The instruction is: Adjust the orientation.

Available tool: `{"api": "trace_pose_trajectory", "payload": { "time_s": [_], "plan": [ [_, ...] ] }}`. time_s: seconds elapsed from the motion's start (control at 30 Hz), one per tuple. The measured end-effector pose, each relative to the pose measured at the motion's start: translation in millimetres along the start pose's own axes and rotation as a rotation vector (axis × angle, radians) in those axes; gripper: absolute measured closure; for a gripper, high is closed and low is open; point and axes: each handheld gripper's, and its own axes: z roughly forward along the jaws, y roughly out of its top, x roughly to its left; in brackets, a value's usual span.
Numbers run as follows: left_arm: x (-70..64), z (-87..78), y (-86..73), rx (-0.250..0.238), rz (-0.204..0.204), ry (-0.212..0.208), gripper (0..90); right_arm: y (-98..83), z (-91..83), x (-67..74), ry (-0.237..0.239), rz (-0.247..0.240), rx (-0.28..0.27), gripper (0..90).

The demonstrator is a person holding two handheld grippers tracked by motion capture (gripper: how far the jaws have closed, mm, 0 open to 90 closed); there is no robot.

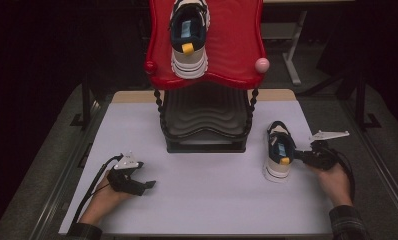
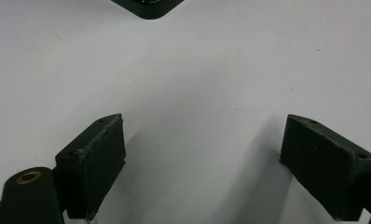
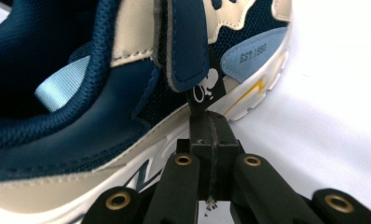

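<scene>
White tabletop (image 1: 202, 200) lies nearest, and on it the left gripper (image 1: 148, 185) rests idle in the person's left hand (image 1: 104, 197), its jaws spread wide with nothing but bare surface between them, as the left gripper view shows. The right gripper (image 1: 299, 155), held in the right hand (image 1: 334, 182), sits a little farther up the table at the right side of a navy, cream and white child's sneaker with a yellow heel tab (image 1: 278, 150). In the right gripper view its jaws are pressed together on a thin black strap tab (image 3: 203, 95) hanging from the shoe's navy hook-and-loop strap (image 3: 186, 44), so the grip is on the strap end and not on the shoe body. This sneaker stands on its sole on the table, just right of the rack's foot.

Beyond it rises a two-tier shoe rack: a dark ribbed lower shelf (image 1: 204, 115), which holds nothing, and a glossy red wavy-edged upper shelf (image 1: 237, 45) with round knobs at its front corners. A matching second sneaker (image 1: 189, 40) already sits on the red shelf, heel towards the person.

Judged from this, the work is about half done: one shoe is racked, while the other is gripped but not yet lifted and placed.
</scene>
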Motion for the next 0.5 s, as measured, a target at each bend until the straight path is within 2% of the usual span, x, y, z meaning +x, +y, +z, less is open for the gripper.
{"api": "trace_pose_trajectory", "payload": {
  "time_s": [0.13, 0.27, 0.4, 0.5],
  "plan": [
    [0.0, 0.0, 0.0, 0.000, 0.000, 0.000, 12.8, 1.6, 2.8, 8.7, 0.045, -0.020, 0.007, 89.8],
    [-0.1, 0.0, 0.0, 0.000, 0.000, 0.001, 12.8, 1.8, 2.9, 11.9, 0.051, -0.026, 0.013, 89.6],
    [-0.1, 0.0, 0.1, 0.000, 0.002, 0.001, 12.8, -0.7, -2.7, 7.4, 0.043, -0.005, 0.006, 87.2],
    [-0.2, -0.1, 0.0, 0.001, 0.001, 0.001, 12.8, -4.2, -16.2, -2.4, 0.027, 0.034, -0.037, 82.2]
  ]
}}
